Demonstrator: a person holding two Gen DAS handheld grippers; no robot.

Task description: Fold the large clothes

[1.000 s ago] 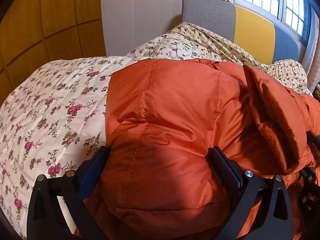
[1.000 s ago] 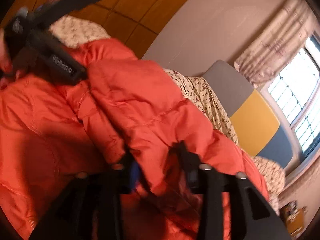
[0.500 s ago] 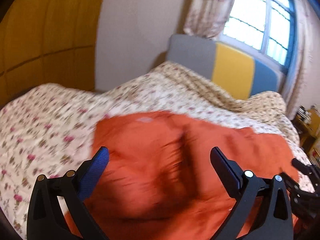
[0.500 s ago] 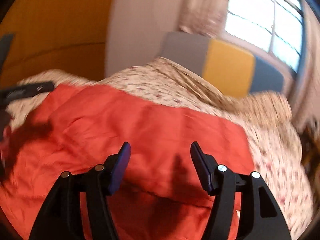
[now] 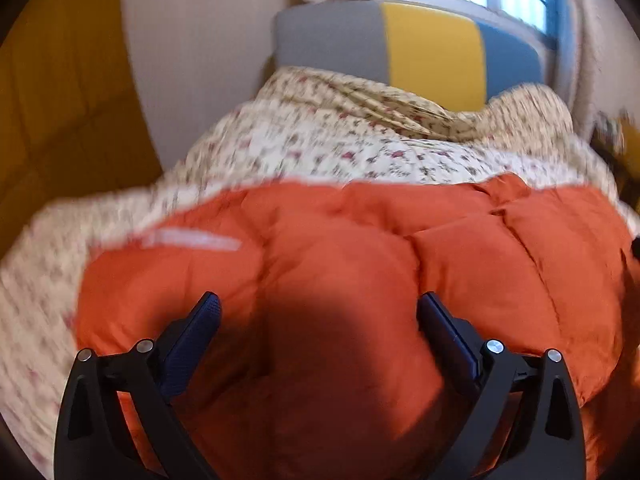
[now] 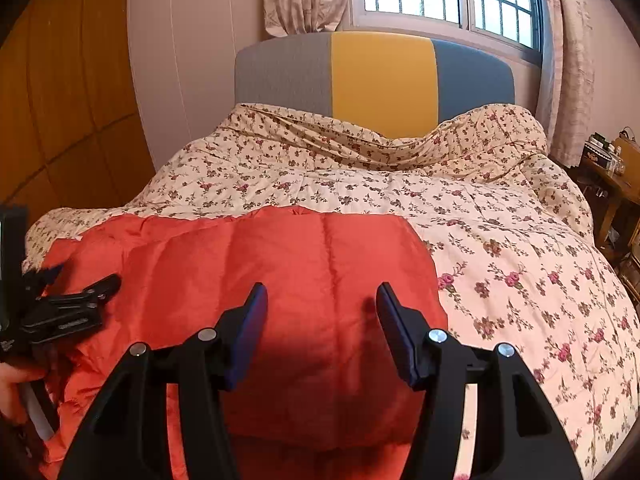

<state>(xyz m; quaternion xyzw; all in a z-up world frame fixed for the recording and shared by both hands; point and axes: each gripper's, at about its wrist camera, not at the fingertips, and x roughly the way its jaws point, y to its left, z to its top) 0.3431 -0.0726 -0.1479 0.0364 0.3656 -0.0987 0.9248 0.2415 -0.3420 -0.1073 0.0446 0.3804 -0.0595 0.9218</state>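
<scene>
An orange puffer jacket [image 5: 360, 264] lies folded on the floral quilt [image 5: 320, 152] of a bed. It also shows in the right wrist view [image 6: 280, 256]. My left gripper [image 5: 318, 312] is open and empty, its jaws wide apart just above the jacket's near part. My right gripper [image 6: 322, 300] is open and empty over the jacket's right half. The left gripper's body [image 6: 60, 316] shows at the left edge of the right wrist view, resting at the jacket's left side. The left wrist view is motion-blurred.
The quilt [image 6: 500, 240] covers the whole bed to the right of the jacket. A grey, yellow and blue headboard [image 6: 376, 76] stands at the far end under a window. A wooden wall [image 6: 60, 100] is at the left. A cluttered bedside table [image 6: 612, 168] is at the right.
My right gripper has let go of the jacket fold and opened. Both grippers have pulled back and up. The jacket now lies flatter, folded over on the quilt.
</scene>
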